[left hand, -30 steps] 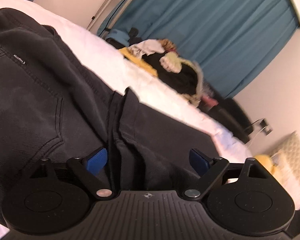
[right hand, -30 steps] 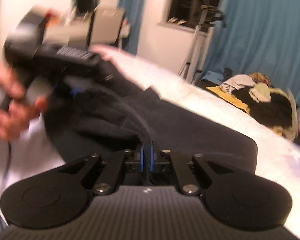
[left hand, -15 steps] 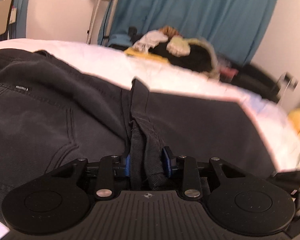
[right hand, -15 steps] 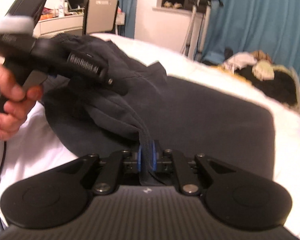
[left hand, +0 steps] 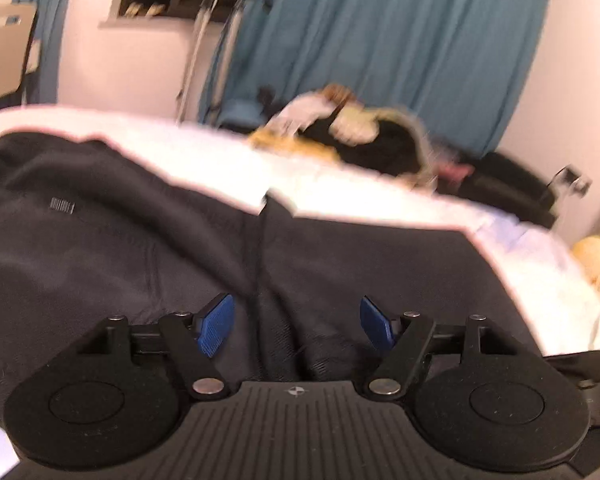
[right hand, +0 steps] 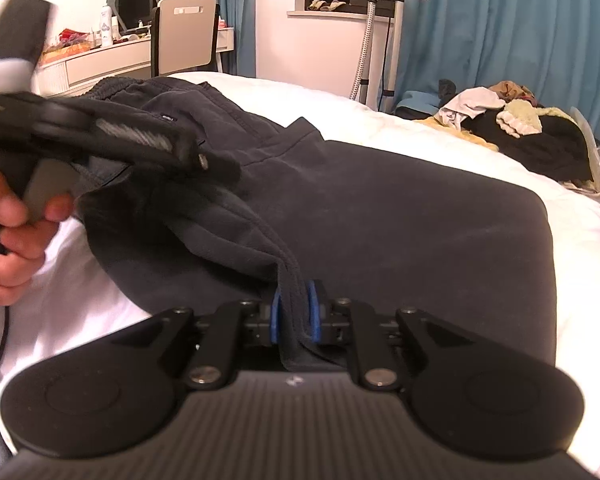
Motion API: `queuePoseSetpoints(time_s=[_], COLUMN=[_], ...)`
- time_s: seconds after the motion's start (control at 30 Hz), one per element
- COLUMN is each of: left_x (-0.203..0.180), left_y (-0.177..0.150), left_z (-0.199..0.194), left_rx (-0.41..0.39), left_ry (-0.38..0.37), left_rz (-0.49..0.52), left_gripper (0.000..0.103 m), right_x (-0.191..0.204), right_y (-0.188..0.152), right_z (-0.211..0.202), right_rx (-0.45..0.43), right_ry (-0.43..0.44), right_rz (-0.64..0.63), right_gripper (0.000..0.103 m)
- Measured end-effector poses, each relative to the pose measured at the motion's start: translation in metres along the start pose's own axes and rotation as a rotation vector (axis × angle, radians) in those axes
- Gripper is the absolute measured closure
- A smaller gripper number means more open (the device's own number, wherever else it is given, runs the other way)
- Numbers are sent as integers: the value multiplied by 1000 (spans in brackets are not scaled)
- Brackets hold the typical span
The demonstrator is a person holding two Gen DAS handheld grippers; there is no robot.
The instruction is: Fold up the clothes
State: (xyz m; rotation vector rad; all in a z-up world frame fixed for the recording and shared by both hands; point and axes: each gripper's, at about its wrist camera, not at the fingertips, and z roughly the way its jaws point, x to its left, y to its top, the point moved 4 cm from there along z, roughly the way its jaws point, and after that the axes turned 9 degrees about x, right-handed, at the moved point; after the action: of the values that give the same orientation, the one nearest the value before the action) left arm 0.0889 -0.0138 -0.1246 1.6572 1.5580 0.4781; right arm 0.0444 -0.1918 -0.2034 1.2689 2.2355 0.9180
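A pair of black trousers (right hand: pixel 400 216) lies spread on a white bed (right hand: pixel 572 232); it also shows in the left wrist view (left hand: pixel 140 248). My right gripper (right hand: pixel 295 312) is shut on a bunched edge of the trousers near the bed's front. My left gripper (left hand: pixel 296 322) is open, its blue pads wide apart over a fold of the trousers. The left gripper also shows, blurred, in the right wrist view (right hand: pixel 100 136), held by a hand above the trousers' waist end.
A heap of mixed clothes (right hand: pixel 512 128) lies at the bed's far right, also in the left wrist view (left hand: pixel 352 140). Teal curtains (left hand: pixel 380 48) hang behind. A chair (right hand: pixel 184 36) and dressing table stand at back left. A metal stand (right hand: pixel 372 32) is by the window.
My left gripper was open, shut on a fold of the trousers half a second ago, and has now opened and let it go. My right gripper has stayed shut on the trousers.
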Motion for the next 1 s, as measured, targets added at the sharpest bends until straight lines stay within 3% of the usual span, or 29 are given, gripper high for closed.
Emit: queuePoseSetpoints(time_s=[0.13, 0.27, 0.4, 0.5, 0.57, 0.63, 0.67, 0.77, 0.87, 1.0], left_x=[-3, 6, 12, 12, 12, 12, 12, 11, 11, 12], left_y=[1, -5, -7, -8, -8, -8, -9, -9, -9, -10], left_z=[6, 27, 32, 32, 33, 34, 35, 36, 36, 35], left_rx=[-10, 79, 102, 100, 99, 98, 97, 96, 95, 94], left_ry=[30, 106, 103, 104, 107, 108, 109, 113, 113, 112], left_rz=[30, 32, 19, 22, 25, 26, 26, 30, 31, 31], left_gripper=[30, 30, 30, 30, 30, 30, 30, 29, 29, 29], right_x=[0, -2, -10, -35, -57, -81, -96, -138, -161, -163], right_y=[0, 0, 7, 13, 13, 8, 3, -17, -37, -50], right_z=[1, -3, -24, -47, -57, -62, -61, -53, -34, -10], right_rx=[-1, -7, -66, -155, -206, -229, -229, -206, -155, -103], right_ry=[9, 23, 61, 104, 59, -25, -70, -126, -96, 83], right_rz=[12, 33, 95, 238, 322, 416, 485, 695, 833, 922], right_gripper=[84, 82, 58, 55, 47, 16, 12, 11, 11, 13])
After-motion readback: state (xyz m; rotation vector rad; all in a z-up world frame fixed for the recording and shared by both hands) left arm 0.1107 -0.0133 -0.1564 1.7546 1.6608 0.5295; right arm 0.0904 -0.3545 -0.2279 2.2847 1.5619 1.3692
